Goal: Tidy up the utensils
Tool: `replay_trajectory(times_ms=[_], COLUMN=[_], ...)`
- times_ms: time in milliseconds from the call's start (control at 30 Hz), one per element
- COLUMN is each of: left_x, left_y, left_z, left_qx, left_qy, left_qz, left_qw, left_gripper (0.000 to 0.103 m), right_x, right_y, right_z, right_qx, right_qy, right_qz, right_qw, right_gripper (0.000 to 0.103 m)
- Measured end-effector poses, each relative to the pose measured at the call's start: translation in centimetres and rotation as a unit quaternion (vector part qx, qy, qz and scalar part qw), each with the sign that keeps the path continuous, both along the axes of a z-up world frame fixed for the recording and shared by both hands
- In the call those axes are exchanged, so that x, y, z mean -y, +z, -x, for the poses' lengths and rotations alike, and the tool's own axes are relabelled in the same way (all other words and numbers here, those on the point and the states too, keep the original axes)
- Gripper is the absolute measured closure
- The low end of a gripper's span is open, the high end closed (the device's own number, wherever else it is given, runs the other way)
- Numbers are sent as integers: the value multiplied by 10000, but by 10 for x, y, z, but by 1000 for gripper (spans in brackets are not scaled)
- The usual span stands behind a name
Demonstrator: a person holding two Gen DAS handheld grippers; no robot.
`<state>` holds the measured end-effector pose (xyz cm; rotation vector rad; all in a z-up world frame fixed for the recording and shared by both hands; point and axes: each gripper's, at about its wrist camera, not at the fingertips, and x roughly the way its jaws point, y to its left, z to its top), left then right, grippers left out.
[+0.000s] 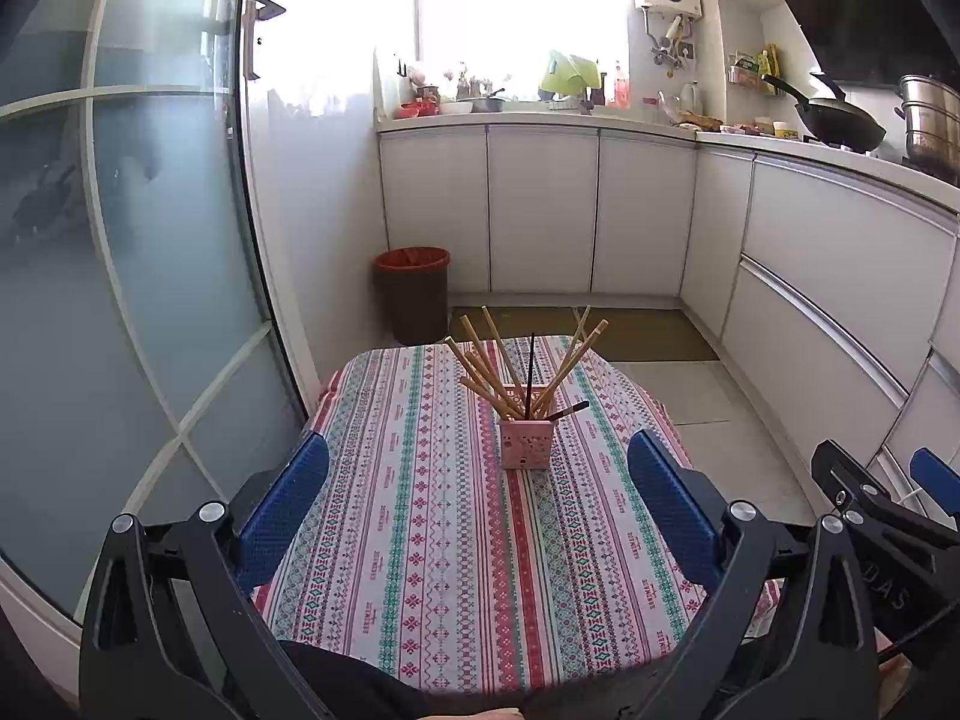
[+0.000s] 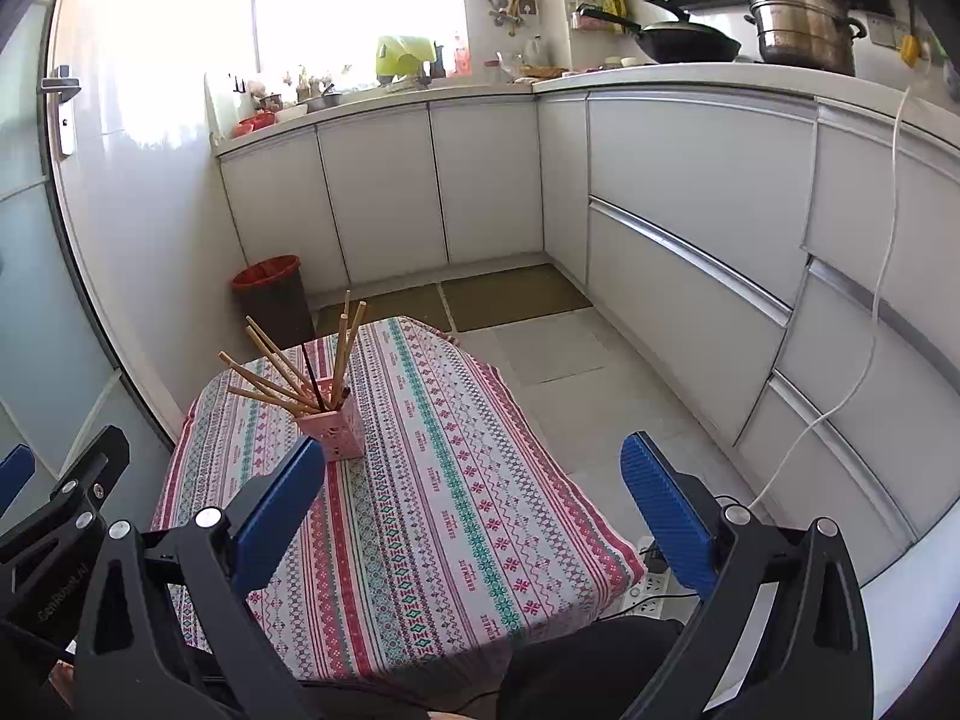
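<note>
A small pink perforated holder (image 1: 525,443) (image 2: 333,432) stands upright near the middle of a table with a striped patterned cloth (image 1: 456,540) (image 2: 432,480). Several wooden chopsticks (image 1: 492,369) (image 2: 270,381) fan out of it, along with a dark pair (image 1: 530,375) (image 2: 313,381). My left gripper (image 1: 480,450) hovers open over the near half of the table, short of the holder, with nothing between its blue pads. My right gripper (image 2: 474,456) is open too, empty, to the right of the holder. The right gripper's body (image 1: 882,516) shows at the left wrist view's right edge.
White kitchen cabinets (image 2: 690,192) run along the back and right, with a wok (image 2: 684,39) and steel pot (image 2: 801,24) on the counter. A bin with a red liner (image 1: 414,294) (image 2: 270,294) stands beyond the table. A frosted glass door (image 1: 120,300) is at left. A power strip (image 2: 651,585) and cable lie on the floor.
</note>
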<state>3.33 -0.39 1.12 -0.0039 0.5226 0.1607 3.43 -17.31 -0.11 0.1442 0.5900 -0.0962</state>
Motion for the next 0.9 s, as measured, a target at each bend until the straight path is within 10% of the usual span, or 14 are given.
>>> replay_trajectory(times_ms=[900], left_x=[-8], left_y=[-1], left_z=[-6], left_qx=[-65], left_qy=[59], left_qz=[77], left_qw=[9999], left_gripper=[7], right_x=[-6], right_y=[-5], right_z=[-8], right_qx=[-152], right_qy=[64], right_qz=[35], right_qw=[9999], right_gripper=[7])
